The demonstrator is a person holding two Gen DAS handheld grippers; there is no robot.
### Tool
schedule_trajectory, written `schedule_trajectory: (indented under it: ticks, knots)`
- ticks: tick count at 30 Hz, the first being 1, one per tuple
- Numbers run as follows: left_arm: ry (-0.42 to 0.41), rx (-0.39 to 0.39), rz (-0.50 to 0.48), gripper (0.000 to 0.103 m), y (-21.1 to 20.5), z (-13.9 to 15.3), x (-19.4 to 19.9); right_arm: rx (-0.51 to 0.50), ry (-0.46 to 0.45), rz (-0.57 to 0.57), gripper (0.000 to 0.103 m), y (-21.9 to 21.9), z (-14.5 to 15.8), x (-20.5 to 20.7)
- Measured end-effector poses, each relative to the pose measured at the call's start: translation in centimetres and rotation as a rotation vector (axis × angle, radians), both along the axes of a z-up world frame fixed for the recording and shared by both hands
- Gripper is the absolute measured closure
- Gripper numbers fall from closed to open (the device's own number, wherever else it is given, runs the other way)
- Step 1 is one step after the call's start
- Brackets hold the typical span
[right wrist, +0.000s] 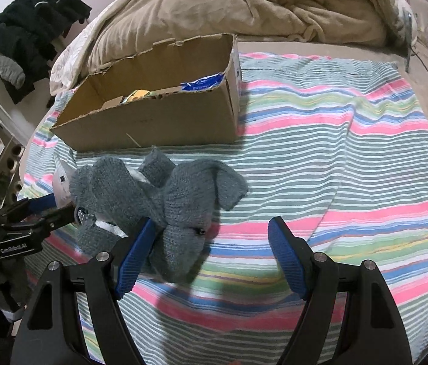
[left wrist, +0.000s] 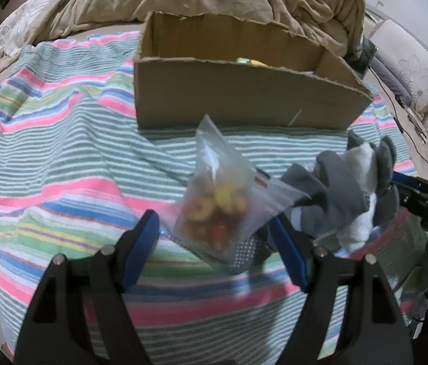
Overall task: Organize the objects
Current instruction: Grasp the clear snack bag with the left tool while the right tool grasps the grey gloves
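While both tools are hanging released, I'm lining my left tool (left wrist: 217, 249) around the clear zip bag of coloured snacks (left wrist: 217, 210) and my right tool (right wrist: 211, 255) beside the grey knitted elephant toy (right wrist: 165, 200), since both look bound for the open brown cardboard box (right wrist: 165, 115).

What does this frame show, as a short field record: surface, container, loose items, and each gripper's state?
surface: striped blanket spread over a bed
container: open cardboard box on the blanket, a few items already inside
loose item 1: clear zip bag of colourful snacks, between the left gripper's fingers
loose item 2: grey knitted elephant toy lying on the blanket beside the bag
left gripper: open, around the bag, pads not pressing
right gripper: open, one finger at the toy's head
behind: crumpled tan duvet
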State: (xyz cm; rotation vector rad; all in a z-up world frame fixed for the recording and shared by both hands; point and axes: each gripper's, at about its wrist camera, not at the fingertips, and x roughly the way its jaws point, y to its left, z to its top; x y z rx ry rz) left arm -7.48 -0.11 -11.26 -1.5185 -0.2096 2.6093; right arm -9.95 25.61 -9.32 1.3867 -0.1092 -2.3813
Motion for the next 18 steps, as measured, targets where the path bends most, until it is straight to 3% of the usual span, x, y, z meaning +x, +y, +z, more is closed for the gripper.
schedule_trajectory:
  ticks: [7, 11, 13, 18]
  knots:
    - [0.014, -0.013, -0.014, 0.027, 0.1, -0.5, -0.1, -0.031, -0.019, 0.047, 0.034, -1.1, -0.4, -0.4]
    - [0.027, -0.008, -0.016, 0.034, -0.2, -0.4, 0.0, -0.077, -0.039, 0.090, 0.060, -2.0, -0.8, -0.5]
    - [0.033, -0.005, -0.016, 0.043, -0.4, -0.4, 0.1, -0.063, -0.039, 0.099, 0.060, -2.4, -0.9, -0.6]
    - [0.044, 0.006, -0.025, 0.049, -0.6, -0.2, 0.2, -0.078, -0.038, 0.097, 0.064, -2.3, -0.9, -0.8]
